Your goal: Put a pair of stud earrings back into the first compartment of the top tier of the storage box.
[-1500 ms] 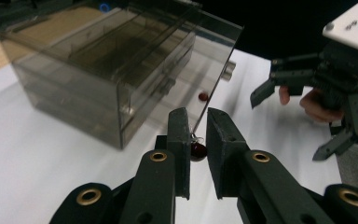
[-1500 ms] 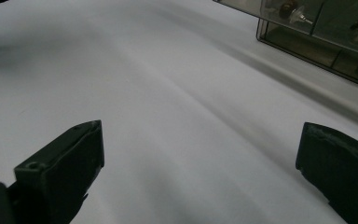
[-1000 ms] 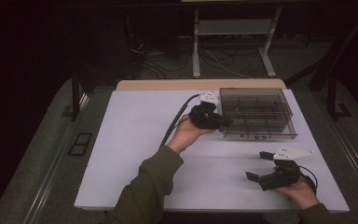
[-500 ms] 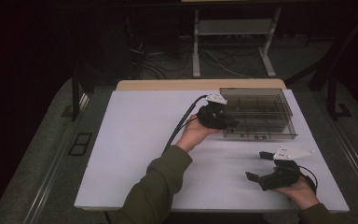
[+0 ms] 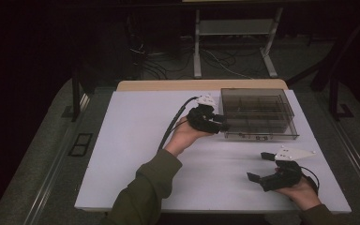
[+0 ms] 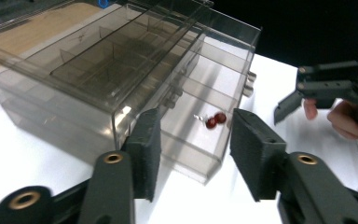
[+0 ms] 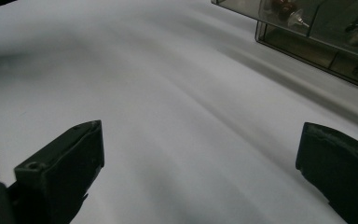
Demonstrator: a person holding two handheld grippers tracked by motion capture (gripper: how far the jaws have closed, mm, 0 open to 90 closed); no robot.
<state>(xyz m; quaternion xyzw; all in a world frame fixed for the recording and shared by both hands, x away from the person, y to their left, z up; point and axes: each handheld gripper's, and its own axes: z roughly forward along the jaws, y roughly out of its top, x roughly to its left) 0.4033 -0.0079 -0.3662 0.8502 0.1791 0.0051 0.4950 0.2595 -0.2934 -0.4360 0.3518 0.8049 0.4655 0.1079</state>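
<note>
Nearest the front edge of the surface [image 5: 136, 140], over by its right corner, the right tool [image 5: 267, 168] sits low in the person's hand, jaws spread wide with nothing but bare white top between them, as the right gripper view confirms. Moving inward, a green sleeve [image 5: 145, 187] reaches up the middle to the left tool [image 5: 218, 123], which is right at the left end of the clear plastic drawer box [image 5: 258, 112]. Its jaws have just been opening and now stand parted, the pads off the box with the box's corner between them in the left gripper view. Inside a lower drawer, small red beads [image 6: 214, 119] lie together. The box itself stands toward the far right of the surface, close to the far edge
</note>
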